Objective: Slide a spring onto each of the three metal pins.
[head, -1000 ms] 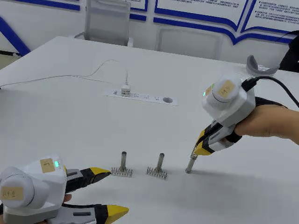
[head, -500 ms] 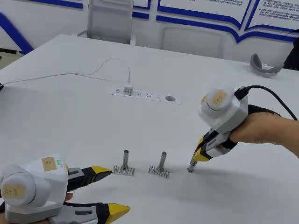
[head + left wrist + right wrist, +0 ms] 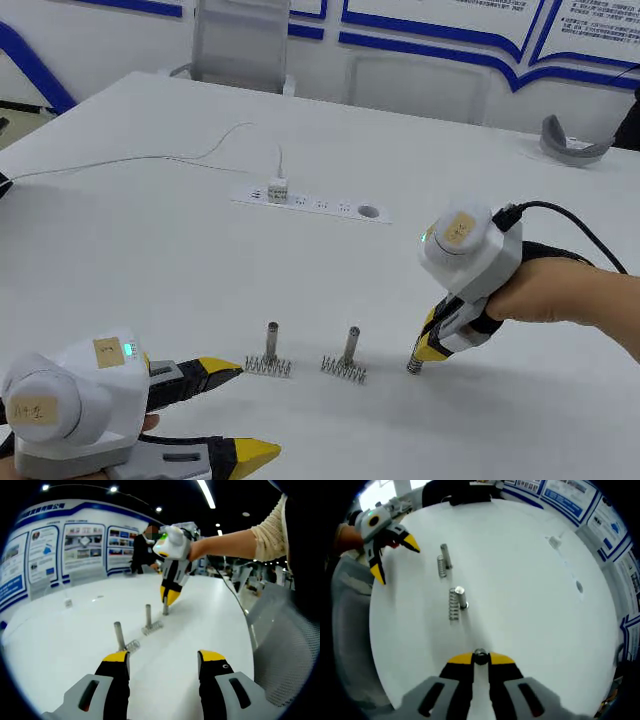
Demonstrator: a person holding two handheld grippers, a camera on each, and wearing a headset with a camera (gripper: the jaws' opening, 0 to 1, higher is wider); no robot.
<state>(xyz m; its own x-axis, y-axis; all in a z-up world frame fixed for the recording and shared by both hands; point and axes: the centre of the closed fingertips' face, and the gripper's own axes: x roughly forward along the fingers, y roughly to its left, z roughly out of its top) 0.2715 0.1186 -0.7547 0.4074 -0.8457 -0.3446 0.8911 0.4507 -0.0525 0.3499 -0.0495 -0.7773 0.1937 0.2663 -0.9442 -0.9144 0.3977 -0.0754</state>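
on the worktop the left tool gapes wide, the right tool is pinched narrow on the top of the end pin, best held plumb and eased straight down, clear of the two other pins, each with a spring lying at its foot.

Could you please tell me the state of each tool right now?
Left tool: open, holding nothing.
Right tool: closed on the upright silver metal pin.

Our right gripper, jaws tight on a pin; beyond on the tabletop, two pins, a spring beside each.
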